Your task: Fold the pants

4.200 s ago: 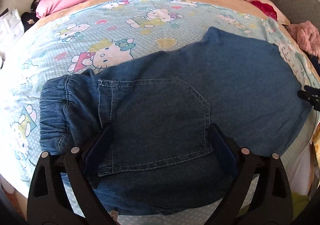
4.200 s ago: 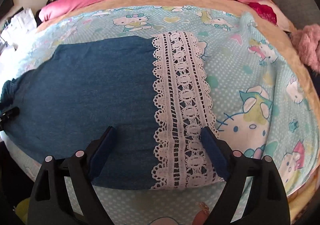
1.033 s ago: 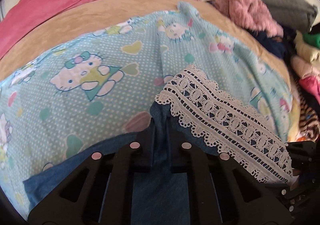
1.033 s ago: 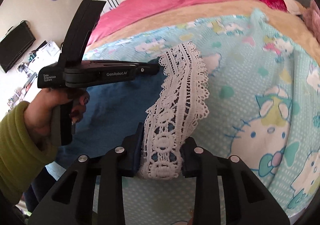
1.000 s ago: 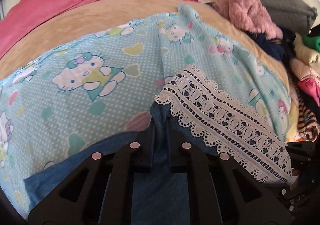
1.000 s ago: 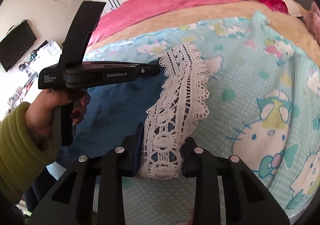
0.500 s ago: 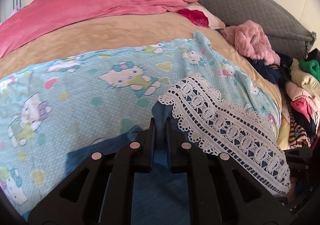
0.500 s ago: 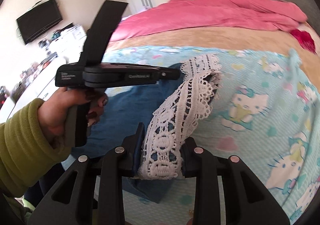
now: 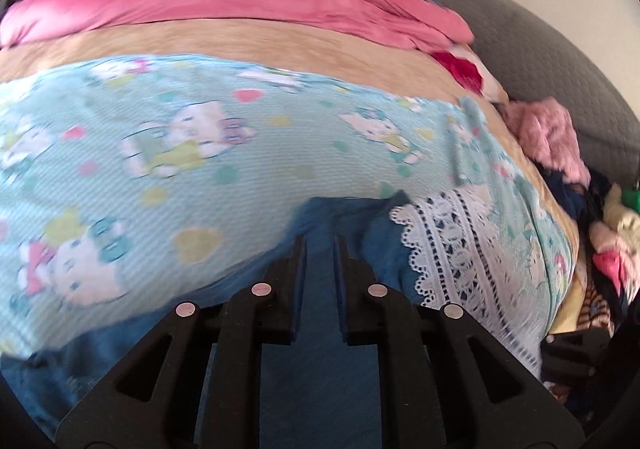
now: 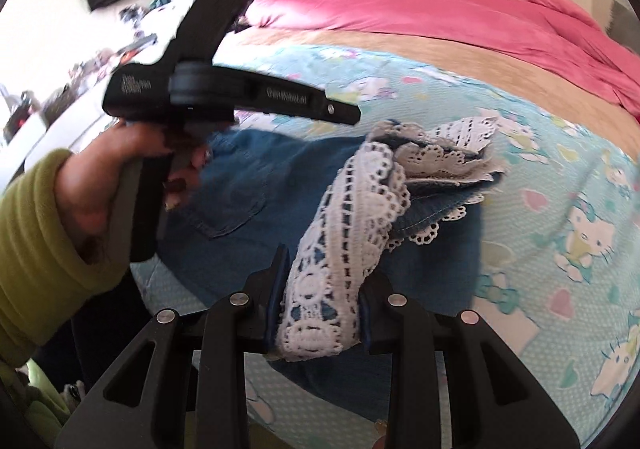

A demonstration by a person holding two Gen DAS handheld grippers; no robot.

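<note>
Both grippers pinching the pants' hem
Left gripper nips denim beside the lace; right gripper clamps lace; soft, light, floppy; grip hem corners

Bare sheet lies open ahead; clothes pile crowds the right edge.
</note>
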